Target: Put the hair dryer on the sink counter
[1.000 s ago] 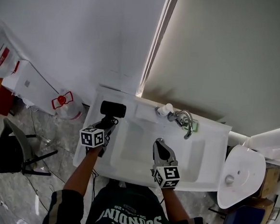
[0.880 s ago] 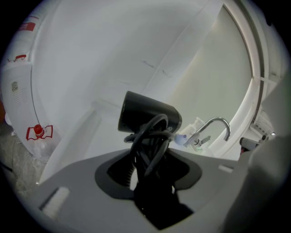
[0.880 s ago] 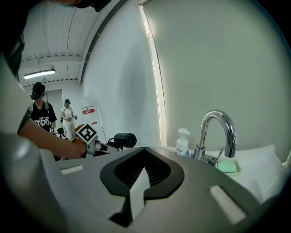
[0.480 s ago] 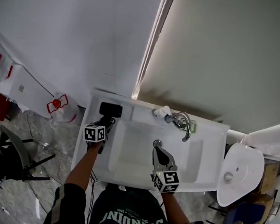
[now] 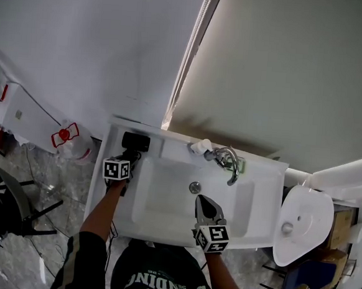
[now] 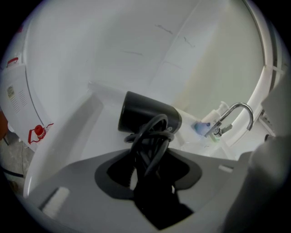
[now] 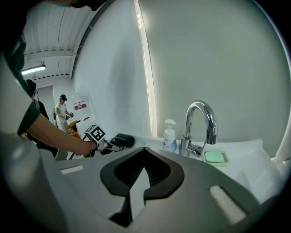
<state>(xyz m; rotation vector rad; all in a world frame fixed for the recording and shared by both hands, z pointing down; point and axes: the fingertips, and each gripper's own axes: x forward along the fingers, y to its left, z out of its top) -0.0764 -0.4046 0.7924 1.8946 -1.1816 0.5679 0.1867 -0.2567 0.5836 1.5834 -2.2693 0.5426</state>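
The black hair dryer (image 5: 135, 141) lies at the back left corner of the white sink counter (image 5: 267, 179), its barrel pointing left. Its cord is wound round the handle (image 6: 152, 136). My left gripper (image 5: 131, 157) is shut on that wrapped handle, and the barrel (image 6: 148, 116) sits just past the jaws, low over the counter. Whether it rests on the surface is unclear. My right gripper (image 5: 201, 200) hangs over the basin's front right with its fingertips together and nothing in them. From the right gripper view the hair dryer (image 7: 122, 140) shows far left.
A chrome faucet (image 5: 228, 160) stands behind the basin, with a soap bottle (image 5: 197, 147) to its left and a green soap (image 5: 245, 166) to its right. A white fixture (image 5: 302, 224) is right of the counter. A water jug (image 5: 69, 141) and chair (image 5: 14, 202) are on the left.
My left gripper has carried the hair dryer back and left, to the counter's rear corner. The right gripper has drawn back a little toward the basin's front.
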